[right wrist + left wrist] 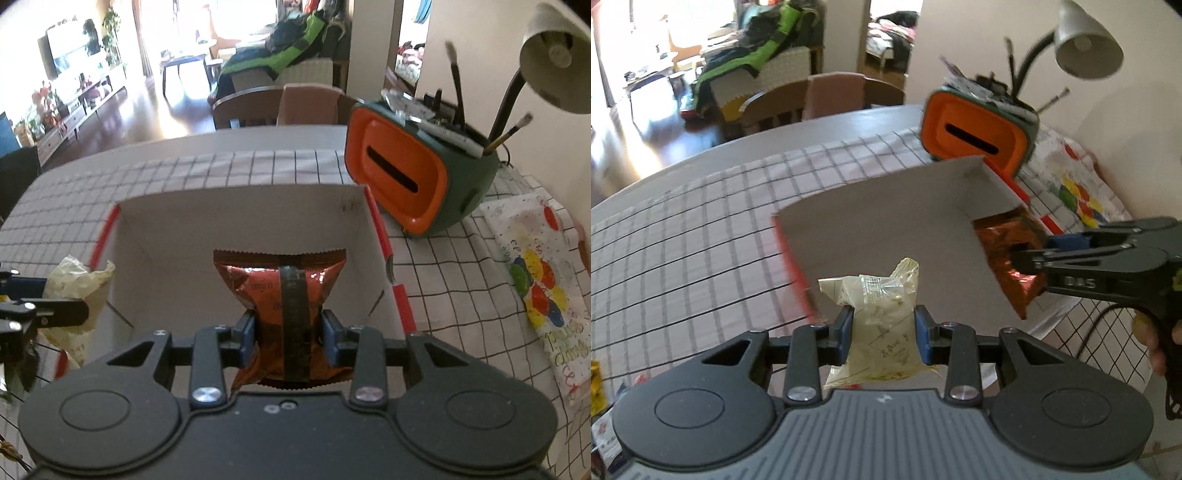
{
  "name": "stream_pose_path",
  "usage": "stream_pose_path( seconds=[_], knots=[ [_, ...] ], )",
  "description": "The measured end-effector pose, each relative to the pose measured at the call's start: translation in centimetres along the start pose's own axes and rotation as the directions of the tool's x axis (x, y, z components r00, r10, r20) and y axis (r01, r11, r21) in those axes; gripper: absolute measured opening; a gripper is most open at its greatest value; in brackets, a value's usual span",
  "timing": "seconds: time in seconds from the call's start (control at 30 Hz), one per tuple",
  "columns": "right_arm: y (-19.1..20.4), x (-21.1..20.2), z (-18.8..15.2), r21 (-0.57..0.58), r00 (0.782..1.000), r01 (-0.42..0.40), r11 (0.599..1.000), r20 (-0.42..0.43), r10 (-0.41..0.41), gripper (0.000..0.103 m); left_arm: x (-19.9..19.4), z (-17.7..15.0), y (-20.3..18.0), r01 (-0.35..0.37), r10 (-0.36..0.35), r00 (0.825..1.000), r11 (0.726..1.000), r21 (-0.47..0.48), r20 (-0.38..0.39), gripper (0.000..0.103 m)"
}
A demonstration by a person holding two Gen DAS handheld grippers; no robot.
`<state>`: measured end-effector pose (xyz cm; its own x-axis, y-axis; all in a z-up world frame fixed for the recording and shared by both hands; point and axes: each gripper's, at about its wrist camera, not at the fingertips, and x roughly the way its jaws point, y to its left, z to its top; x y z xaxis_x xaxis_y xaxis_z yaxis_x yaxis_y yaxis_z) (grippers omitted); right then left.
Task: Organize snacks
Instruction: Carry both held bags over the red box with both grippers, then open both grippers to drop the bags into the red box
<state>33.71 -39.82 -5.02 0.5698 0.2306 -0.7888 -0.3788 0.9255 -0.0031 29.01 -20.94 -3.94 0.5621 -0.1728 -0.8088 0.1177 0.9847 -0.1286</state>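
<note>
1. While both packets hang over the white box on the table, we judge the loading step is under way.
2. Our right hand-held gripper is clamped on the brown snack packet, inside the box mouth; next it needs lowering and release.
3. Our left hand-held gripper pinches the pale yellow packet beside the box edge.
4. Only the right view shows the box's interior.

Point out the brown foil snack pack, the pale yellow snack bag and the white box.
brown foil snack pack (258, 291): right wrist view, on its shiny front.
pale yellow snack bag (882, 332): left wrist view, on its middle.
white box (236, 218): right wrist view, on its inner back wall.
</note>
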Motion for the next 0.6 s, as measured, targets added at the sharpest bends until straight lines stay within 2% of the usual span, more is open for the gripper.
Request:
stream_pose_path(
  seconds=[0.23, 0.6],
  knots=[
    [-0.8, 3.6, 0.2, -0.03, 0.997, -0.007, 1.0, -0.076, 0.004, 0.036, 3.8, 1.1, -2.1, 0.004, -0.002, 0.997, 0.999, 0.033, -0.077, 0.034],
    [1.2, 6.3, -0.5, -0.162, 0.987, -0.053, 0.985, -0.156, 0.028, 0.036, 8.0, 1.9, -3.0, -0.023, 0.035, 0.98, 0.998, 0.062, -0.195, 0.034]
  ],
)
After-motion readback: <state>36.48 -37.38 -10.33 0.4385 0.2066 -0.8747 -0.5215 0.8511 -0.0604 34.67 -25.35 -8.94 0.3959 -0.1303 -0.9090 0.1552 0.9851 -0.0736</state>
